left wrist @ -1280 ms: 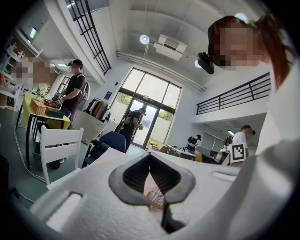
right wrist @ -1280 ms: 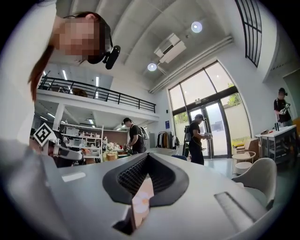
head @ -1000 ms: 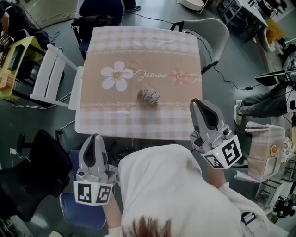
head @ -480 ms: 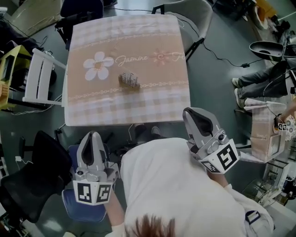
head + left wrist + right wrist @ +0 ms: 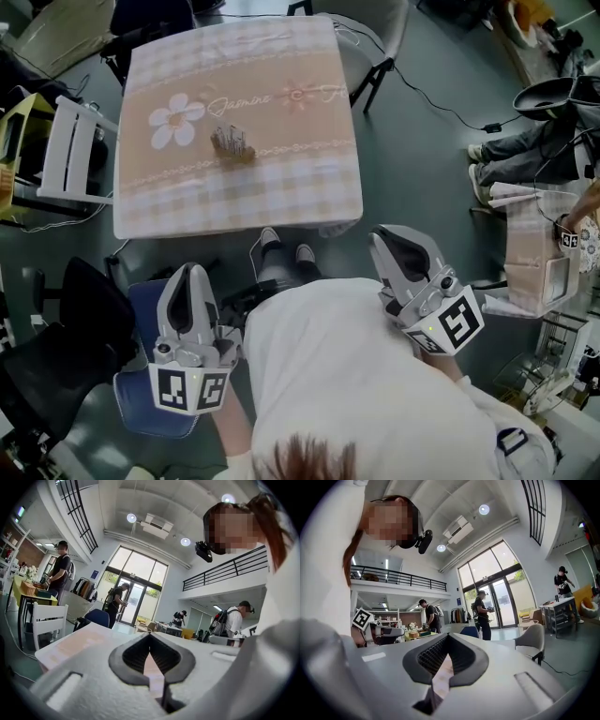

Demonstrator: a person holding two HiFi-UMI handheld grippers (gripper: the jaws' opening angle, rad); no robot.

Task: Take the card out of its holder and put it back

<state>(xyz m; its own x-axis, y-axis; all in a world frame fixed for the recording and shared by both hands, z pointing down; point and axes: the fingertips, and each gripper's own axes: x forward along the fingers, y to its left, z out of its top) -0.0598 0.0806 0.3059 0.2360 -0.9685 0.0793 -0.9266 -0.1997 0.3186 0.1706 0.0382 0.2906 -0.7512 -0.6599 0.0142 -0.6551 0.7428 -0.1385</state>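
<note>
The card holder (image 5: 232, 143), a small metallic rack, stands on the checked tablecloth of the table (image 5: 281, 192) beside a printed flower; I cannot make out a card in it at this distance. Both grippers hang well short of the table's near edge, close to my body and pointing level. My left gripper (image 5: 187, 274) is over a blue chair, and its jaws meet at the tip with nothing between them (image 5: 150, 634). My right gripper (image 5: 394, 236) is over the bare floor, likewise shut and empty (image 5: 449, 635).
A white folding chair (image 5: 80, 150) stands left of the table and a grey chair (image 5: 375, 37) at its far right corner. A black office chair (image 5: 56, 347) and a blue chair (image 5: 141, 384) sit by my left side. A cable (image 5: 441, 103) crosses the floor; a person's legs (image 5: 525, 159) are at right.
The table and holder have slid up and to the left in the head view as I moved back from them. Both grippers stay shut and empty near my body.
</note>
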